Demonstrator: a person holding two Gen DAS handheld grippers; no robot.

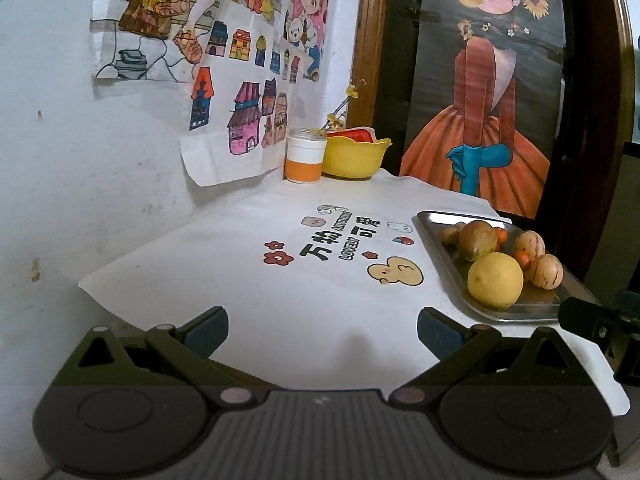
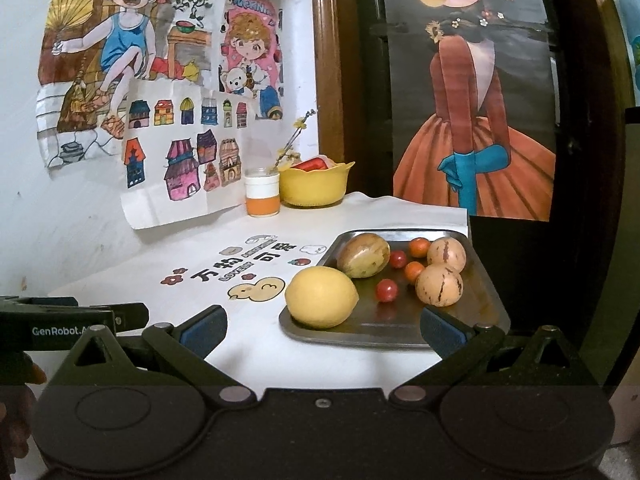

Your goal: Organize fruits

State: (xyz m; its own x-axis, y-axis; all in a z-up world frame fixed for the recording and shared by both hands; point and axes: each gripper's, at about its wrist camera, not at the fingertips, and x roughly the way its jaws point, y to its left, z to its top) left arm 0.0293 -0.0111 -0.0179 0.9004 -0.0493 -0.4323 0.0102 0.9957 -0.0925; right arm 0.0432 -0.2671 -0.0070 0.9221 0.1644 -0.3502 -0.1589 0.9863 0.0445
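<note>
Fingers apart on both: the right gripper (image 2: 322,334) gapes empty just short of the metal tray (image 2: 486,280), seemingly lined up on the nearest fruit, the yellow lemon (image 2: 322,297) at the tray's near corner. Behind it lie a mottled mango (image 2: 363,255), two striped pepino melons (image 2: 439,285), and cherry tomatoes (image 2: 386,290) scattered between. The left gripper (image 1: 322,332) hangs open over bare printed cloth (image 1: 240,280), probably waiting. Far off, a yellow bowl (image 2: 314,186) stands beside an orange-banded jar (image 2: 262,192) at the wall.

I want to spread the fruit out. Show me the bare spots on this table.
Free: the white cloth between the metal tray, the wall and the orange-and-white jar, and the near cloth ahead of both open grippers. Crowded: the tray, and the back corner with the yellow bowl.
</note>
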